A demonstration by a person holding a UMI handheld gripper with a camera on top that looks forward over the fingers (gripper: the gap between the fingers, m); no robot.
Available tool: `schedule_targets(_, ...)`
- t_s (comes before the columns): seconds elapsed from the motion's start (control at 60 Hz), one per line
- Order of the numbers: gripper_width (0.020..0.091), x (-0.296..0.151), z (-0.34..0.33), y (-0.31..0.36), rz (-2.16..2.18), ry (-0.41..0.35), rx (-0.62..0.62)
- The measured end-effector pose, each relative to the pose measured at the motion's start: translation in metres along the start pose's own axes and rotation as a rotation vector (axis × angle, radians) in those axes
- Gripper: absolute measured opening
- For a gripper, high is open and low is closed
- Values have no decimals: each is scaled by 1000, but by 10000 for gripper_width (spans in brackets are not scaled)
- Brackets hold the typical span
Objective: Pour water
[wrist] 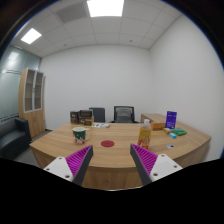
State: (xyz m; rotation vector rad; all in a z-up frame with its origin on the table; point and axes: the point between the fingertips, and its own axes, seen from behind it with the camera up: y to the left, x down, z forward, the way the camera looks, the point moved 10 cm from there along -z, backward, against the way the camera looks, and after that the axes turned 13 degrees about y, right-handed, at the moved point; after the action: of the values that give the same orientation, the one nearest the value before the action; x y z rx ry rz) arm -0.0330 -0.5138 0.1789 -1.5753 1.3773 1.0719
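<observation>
My gripper [112,160] is open, its two purple-padded fingers [80,160] spread wide with nothing between them. It hovers well short of a wooden conference table [120,158]. On the table beyond the left finger stands a green and white cup [80,134]. Beyond the right finger stands a small orange bottle [144,134]. Between the two, straight ahead of the fingers, lies a flat red coaster [108,144].
Black office chairs [123,114] stand behind the table. A purple box [171,119] and green items [178,132] sit at the table's right end, books [100,125] at the back. A wooden cabinet [33,100] and a dark sofa [10,140] are on the left.
</observation>
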Motion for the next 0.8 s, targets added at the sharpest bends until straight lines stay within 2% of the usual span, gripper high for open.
schedule_targets(0.183, 831, 0, 13, -27, 9, -3, 49)
schedule_targets(0.333, 828, -6, 50, -64, 37, -11, 47)
schedule_targets(0.517, 832, -19, 132, -124, 19, 20, 130)
schedule_targets(0.8, 832, -25, 273, -180, 47, 96, 145)
